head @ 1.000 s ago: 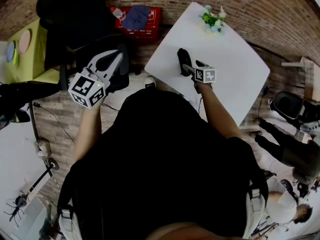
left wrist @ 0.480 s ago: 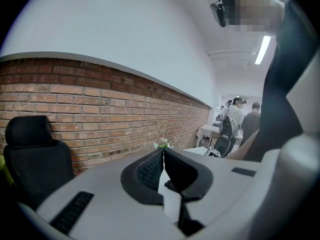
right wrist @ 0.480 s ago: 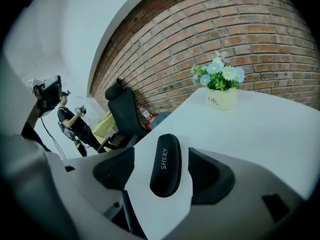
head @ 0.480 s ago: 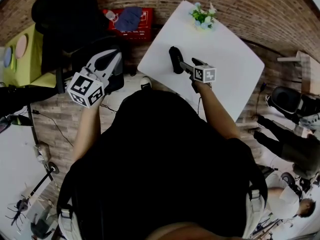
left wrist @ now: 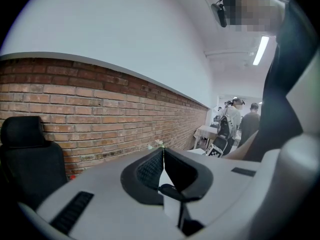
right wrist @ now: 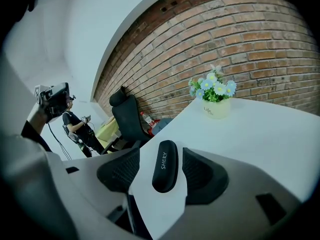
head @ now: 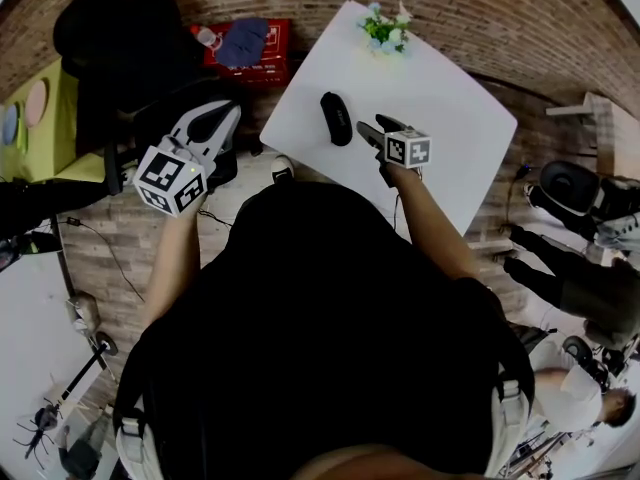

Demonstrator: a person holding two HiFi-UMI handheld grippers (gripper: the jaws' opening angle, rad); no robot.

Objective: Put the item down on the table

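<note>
Black case (head: 336, 118) lies flat on the white table (head: 440, 98), near the table edge closest to the person and free of both tools. The right gripper (head: 368, 125) hangs just short of it w/ jaws parted. They have just been closing, yet no pad presses on anything. In the right gripper view the case shows in the gap btwn the pads, but it rests on the tabletop below and ahead of them. Bare white shows on both its sides, so this is no grip. The left gripper (head: 230, 111) is clenched on nothing, tips meeting. It is held off to the left by a black chair (head: 120, 48), well apart from the table.

Key relation: the case sits straight ahead of the right gripper's tips. Its long axis runs approx. along the line the jaws point, lettered side up. The right hand is by far the nearer; the left has no part here. By the look of it the put-down is done. What remains is prob. a pull-back along the gripper's own line, which should clear the case w/out nudging it. A flower pot (head: 383, 30) stands at the table's far corner, well out of the way.
</note>
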